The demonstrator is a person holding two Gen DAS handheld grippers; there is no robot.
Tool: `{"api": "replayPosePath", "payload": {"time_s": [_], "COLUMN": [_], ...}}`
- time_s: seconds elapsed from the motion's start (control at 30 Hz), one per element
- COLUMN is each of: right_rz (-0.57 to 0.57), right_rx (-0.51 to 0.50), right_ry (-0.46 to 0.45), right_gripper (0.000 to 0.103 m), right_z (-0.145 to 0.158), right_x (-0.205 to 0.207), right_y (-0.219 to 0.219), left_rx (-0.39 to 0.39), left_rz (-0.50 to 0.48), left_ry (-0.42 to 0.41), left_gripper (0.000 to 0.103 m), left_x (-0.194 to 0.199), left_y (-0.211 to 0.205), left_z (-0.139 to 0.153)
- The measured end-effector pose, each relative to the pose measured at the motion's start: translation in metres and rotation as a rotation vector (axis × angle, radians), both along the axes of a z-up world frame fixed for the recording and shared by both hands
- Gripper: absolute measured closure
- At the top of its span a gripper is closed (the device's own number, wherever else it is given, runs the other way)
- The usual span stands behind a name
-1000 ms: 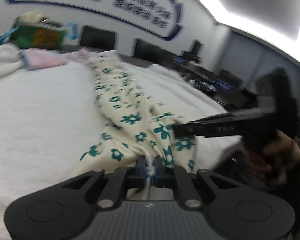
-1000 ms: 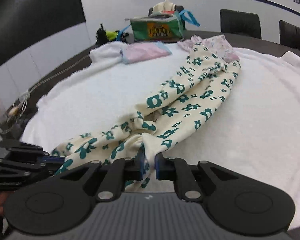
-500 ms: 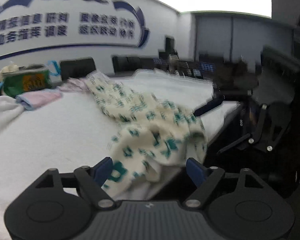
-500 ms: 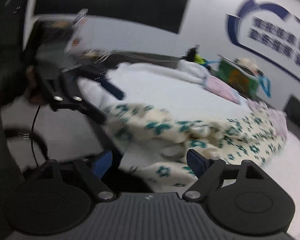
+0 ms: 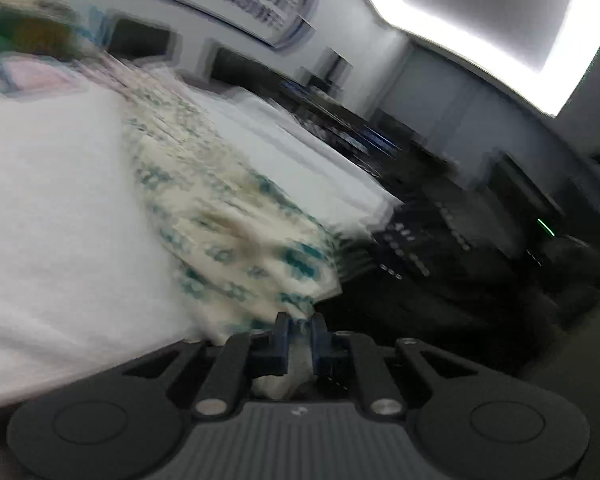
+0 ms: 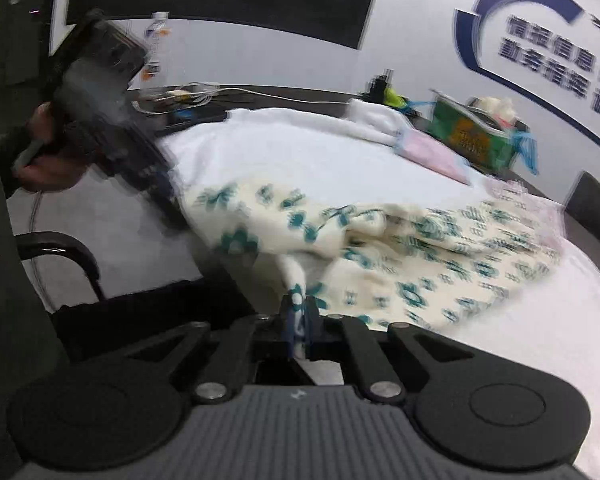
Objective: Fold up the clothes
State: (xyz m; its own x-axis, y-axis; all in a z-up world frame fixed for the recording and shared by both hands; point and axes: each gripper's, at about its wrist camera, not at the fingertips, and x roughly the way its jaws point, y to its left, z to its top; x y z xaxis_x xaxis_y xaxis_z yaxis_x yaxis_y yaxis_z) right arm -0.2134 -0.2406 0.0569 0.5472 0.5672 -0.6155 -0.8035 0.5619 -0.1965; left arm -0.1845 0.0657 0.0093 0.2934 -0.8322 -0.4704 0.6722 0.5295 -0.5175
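A cream garment with teal flowers [image 5: 220, 216] lies stretched along a white towel-covered table [image 5: 52, 200], its near end hanging at the table's edge. My left gripper [image 5: 299, 328] is shut on the garment's near edge. In the right wrist view the same garment [image 6: 380, 248] spreads over the table [image 6: 300, 152], and my right gripper [image 6: 299, 312] is shut on a fold of its near edge. The left gripper [image 6: 112, 120] shows there at the left, blurred, by the garment's other corner.
A pink folded cloth [image 6: 432, 156] and a green bag [image 6: 476, 136] sit at the table's far end. A water bottle [image 6: 154, 48] and cables lie at the left. A chair armrest [image 6: 60, 252] is beside the table. Dark chairs [image 5: 440, 216] stand at the right.
Both grippers were open half a second ago, off the garment. Now both are shut on its near edge again, at new spots, and the views are blurred with motion.
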Motion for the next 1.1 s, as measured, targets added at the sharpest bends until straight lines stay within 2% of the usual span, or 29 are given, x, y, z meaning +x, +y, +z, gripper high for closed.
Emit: {"api": "replayPosePath", "payload": {"time_s": [0.03, 0.1, 0.13, 0.17, 0.2, 0.23, 0.27, 0.3, 0.33, 0.37, 0.4, 0.47, 0.5, 0.6, 0.63, 0.73, 0.8, 0.83, 0.87, 0.93, 0.97, 1.03, 1.1], "right_rz": [-0.011, 0.023, 0.043, 0.037, 0.026, -0.005, -0.057, -0.128, -0.248, -0.363, -0.42, -0.535, -0.587, -0.707, -0.742, -0.8, -0.8, -0.789, -0.77, -0.7, -0.635, -0.53, -0.473], "right_rx": [0.003, 0.058, 0.102, 0.153, 0.208, 0.267, 0.321, 0.365, 0.387, 0.408, 0.432, 0.478, 0.488, 0.438, 0.431, 0.449, 0.476, 0.483, 0.468, 0.404, 0.404, 0.418, 0.436], "right_ry": [0.01, 0.046, 0.053, 0.026, 0.0, -0.022, -0.043, -0.068, -0.096, -0.097, -0.061, 0.011, 0.053, 0.211, 0.228, 0.282, 0.337, 0.363, 0.361, 0.264, 0.211, 0.101, 0.009], "right_gripper": [0.097, 0.074, 0.045, 0.034, 0.034, 0.032, 0.025, 0.02, 0.019, 0.019, 0.019, 0.019, 0.019, 0.025, 0.025, 0.032, 0.059, 0.088, 0.092, 0.094, 0.095, 0.095, 0.095], "right_z": [0.006, 0.016, 0.021, 0.026, 0.031, 0.036, 0.04, 0.044, 0.046, 0.047, 0.045, 0.041, 0.037, 0.008, -0.002, -0.023, -0.035, -0.04, -0.041, -0.03, -0.02, 0.006, 0.031], "right_x": [-0.001, -0.003, -0.003, -0.001, 0.003, 0.012, 0.027, 0.044, 0.071, 0.103, 0.136, 0.2, 0.233, 0.335, 0.356, 0.4, 0.415, 0.419, 0.418, 0.397, 0.38, 0.346, 0.328], "right_y": [-0.011, -0.033, -0.043, -0.053, -0.062, -0.068, -0.072, -0.075, -0.073, -0.071, -0.069, -0.066, -0.064, -0.056, -0.055, -0.053, -0.056, -0.057, -0.051, -0.03, -0.022, -0.006, 0.007], "left_rx": [-0.033, -0.103, -0.138, -0.183, -0.2, -0.215, -0.176, -0.11, -0.043, 0.028, 0.099, 0.217, 0.243, 0.317, 0.295, 0.222, 0.112, 0.083, 0.069, 0.054, 0.036, -0.005, -0.032], "left_rz": [-0.066, -0.118, -0.144, -0.143, -0.083, -0.02, 0.074, 0.162, 0.249, 0.301, 0.352, 0.387, 0.391, 0.401, 0.425, 0.499, 0.482, 0.457, 0.456, 0.458, 0.451, 0.448, 0.468], "left_ry": [0.014, -0.052, -0.086, -0.123, -0.176, -0.23, -0.271, -0.287, -0.302, -0.299, -0.295, -0.299, -0.26, -0.139, -0.095, 0.037, 0.084, 0.104, 0.112, 0.087, 0.068, -0.007, -0.082], "left_gripper": [0.093, 0.086, 0.072, 0.051, 0.04, 0.018, 0.013, 0.014, 0.014, 0.014, 0.015, 0.017, 0.017, 0.029, 0.036, 0.041, 0.075, 0.102, 0.102, 0.102, 0.102, 0.102, 0.102], "left_x": [0.001, 0.005, 0.007, 0.014, 0.025, 0.036, 0.054, 0.083, 0.113, 0.145, 0.178, 0.245, 0.276, 0.369, 0.385, 0.43, 0.435, 0.435, 0.432, 0.412, 0.401, 0.376, 0.358], "left_y": [-0.003, 0.009, 0.015, 0.025, 0.034, 0.043, 0.042, 0.034, 0.025, 0.011, -0.002, -0.036, -0.048, -0.086, -0.088, -0.093, -0.085, -0.084, -0.084, -0.074, -0.067, -0.046, -0.027], "left_z": [0.001, 0.015, 0.022, 0.031, 0.043, 0.055, 0.067, 0.077, 0.088, 0.092, 0.095, 0.091, 0.08, 0.044, 0.033, 0.0, -0.013, -0.017, -0.019, -0.009, 0.0, 0.026, 0.05]}}
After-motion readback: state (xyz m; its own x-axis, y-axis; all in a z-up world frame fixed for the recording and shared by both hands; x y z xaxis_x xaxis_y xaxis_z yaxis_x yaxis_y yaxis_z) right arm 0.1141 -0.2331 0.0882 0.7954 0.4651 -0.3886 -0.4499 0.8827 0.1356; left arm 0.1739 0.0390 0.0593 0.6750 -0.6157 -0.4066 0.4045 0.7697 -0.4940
